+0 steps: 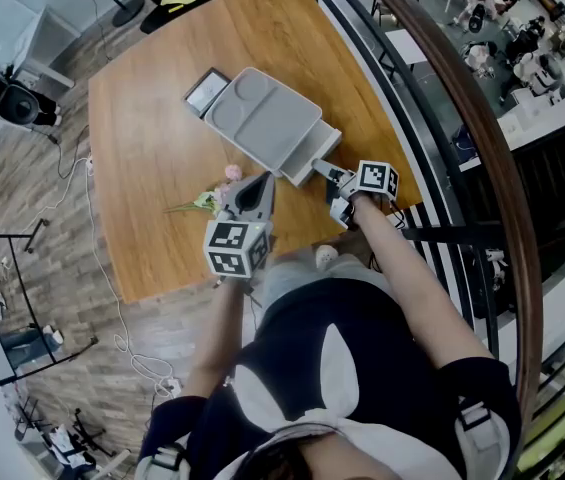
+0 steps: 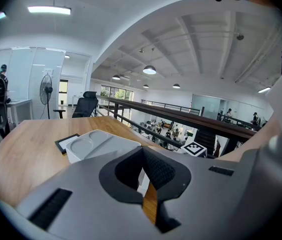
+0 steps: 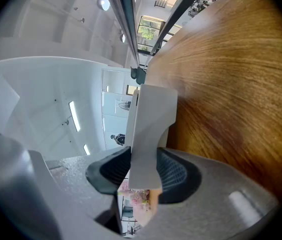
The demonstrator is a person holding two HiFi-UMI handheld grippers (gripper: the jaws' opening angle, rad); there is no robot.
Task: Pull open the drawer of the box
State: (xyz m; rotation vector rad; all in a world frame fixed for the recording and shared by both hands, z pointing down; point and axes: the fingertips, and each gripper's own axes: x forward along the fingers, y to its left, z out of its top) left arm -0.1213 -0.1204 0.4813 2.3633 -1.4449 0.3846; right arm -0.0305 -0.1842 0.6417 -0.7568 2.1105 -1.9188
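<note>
- My left gripper (image 1: 259, 186) hovers just short of the box (image 1: 262, 118), jaws closed on nothing.
- My right gripper (image 1: 337, 176) has its jaws clamped on the flat grey drawer handle (image 3: 148, 129).
- The box lies on the wooden surface (image 1: 152, 168); its drawer (image 1: 314, 156) looks only a little way out.
- I judge the grip done and most of the pull left.

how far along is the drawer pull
Grip done: the right tongs are clamped on the flat grey drawer tab. In hand: the pale grey drawer of the grey plastic box looks only slightly out. Left: pull it fully open. The left tongs sit shut, empty.
</note>
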